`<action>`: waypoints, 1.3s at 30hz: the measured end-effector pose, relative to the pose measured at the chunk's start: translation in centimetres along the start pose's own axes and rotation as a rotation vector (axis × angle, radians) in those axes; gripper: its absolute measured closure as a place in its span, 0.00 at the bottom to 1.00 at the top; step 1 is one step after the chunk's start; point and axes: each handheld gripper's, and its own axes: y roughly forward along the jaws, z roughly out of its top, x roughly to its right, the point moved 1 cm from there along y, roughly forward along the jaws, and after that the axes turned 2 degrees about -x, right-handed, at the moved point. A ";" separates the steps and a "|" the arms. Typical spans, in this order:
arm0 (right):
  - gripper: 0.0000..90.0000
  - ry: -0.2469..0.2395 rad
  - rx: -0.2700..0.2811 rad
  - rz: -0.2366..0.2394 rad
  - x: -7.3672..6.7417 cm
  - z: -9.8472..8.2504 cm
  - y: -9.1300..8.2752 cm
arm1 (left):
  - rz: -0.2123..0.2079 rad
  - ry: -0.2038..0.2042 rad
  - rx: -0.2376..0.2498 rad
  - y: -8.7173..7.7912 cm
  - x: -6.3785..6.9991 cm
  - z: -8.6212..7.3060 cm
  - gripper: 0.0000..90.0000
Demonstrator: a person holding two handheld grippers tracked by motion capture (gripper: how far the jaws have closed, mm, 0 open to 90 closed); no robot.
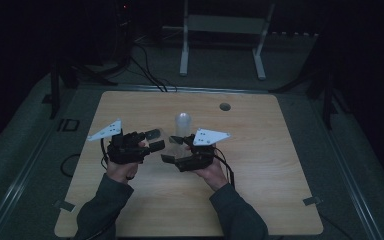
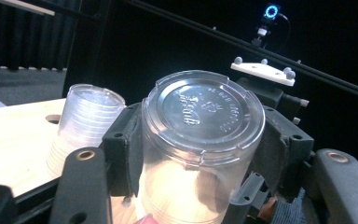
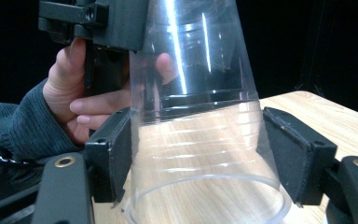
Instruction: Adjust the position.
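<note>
- Nearest, the person's two hands meet over the near middle of the table, with the left gripper and the right gripper pointing at each other.
- Between them hangs the clear cup, off the wood and shared by both tools.
- The right gripper takes it at the wide end. In the right gripper view the open rim sits closest to the camera, and both pads lie against the cup's walls, so I read it as pinching the cup.
- The left gripper takes the narrow end. In the left gripper view its pads press on either side just below the embossed base, so it too is clamped on the cup.
- The cup's long axis therefore runs from one tool to the other, rim toward the right and base toward the left, roughly level above the table.
- Neither hand is nearer, since each owns one end.
- Just beyond the grippers, about midway between them, a stack of cups stands upside down on the table, apart from the held cup.
- By my judgement, whatever comes next turns on that axis. If the cup is to join the stack, it needs tipping rim-down, and one gripper must let go first.
</note>
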 end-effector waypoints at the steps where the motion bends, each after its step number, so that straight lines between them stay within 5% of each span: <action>1: 0.32 -0.006 -0.006 -0.003 0.0 0.0 0.0 | 0.005 0.002 -0.004 0.0 0.0 0.0 0.42; 9: 0.32 -0.028 -0.040 -0.024 -0.2 0.1 0.0 | 0.038 0.011 -0.015 -0.2 0.1 0.3 0.32; 20: 0.32 -0.062 -0.107 -0.066 0.0 0.2 -0.4 | 0.117 0.063 -0.070 -0.4 0.3 0.6 0.32; 39: 0.32 -0.138 -0.271 -0.172 0.4 0.2 -0.9 | 0.156 0.102 -0.122 -0.4 0.4 0.5 0.31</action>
